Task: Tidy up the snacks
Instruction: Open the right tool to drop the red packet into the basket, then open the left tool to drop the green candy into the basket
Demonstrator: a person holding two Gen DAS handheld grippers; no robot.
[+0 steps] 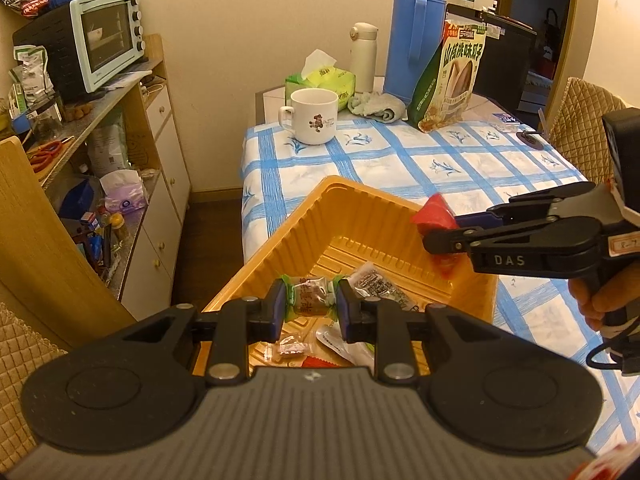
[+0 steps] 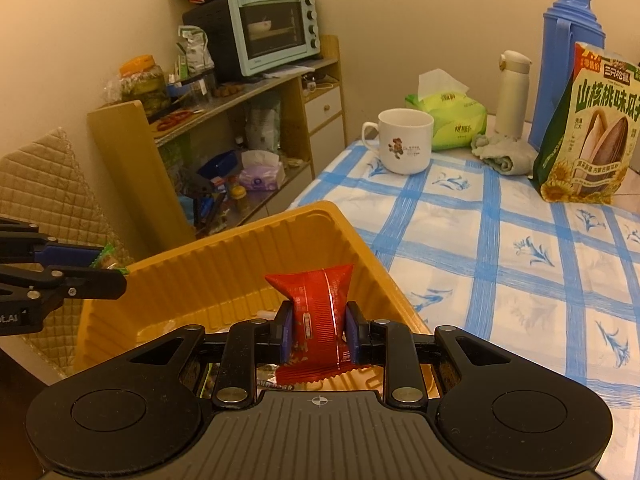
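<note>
The left gripper (image 1: 311,307) pinches a green-ended brown candy (image 1: 310,299); the right gripper (image 2: 319,334) clamps a glossy red snack packet (image 2: 318,312) above the orange tray (image 2: 224,264)

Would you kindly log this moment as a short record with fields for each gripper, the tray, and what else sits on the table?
left gripper: shut on a green-ended wrapped candy, above the tray
right gripper: shut on a red snack packet, above the tray
yellow tray: on the table edge, several wrapped snacks inside
checked tablecloth: white mug, tissue pack, sunflower seed bag, blue thermos
</note>
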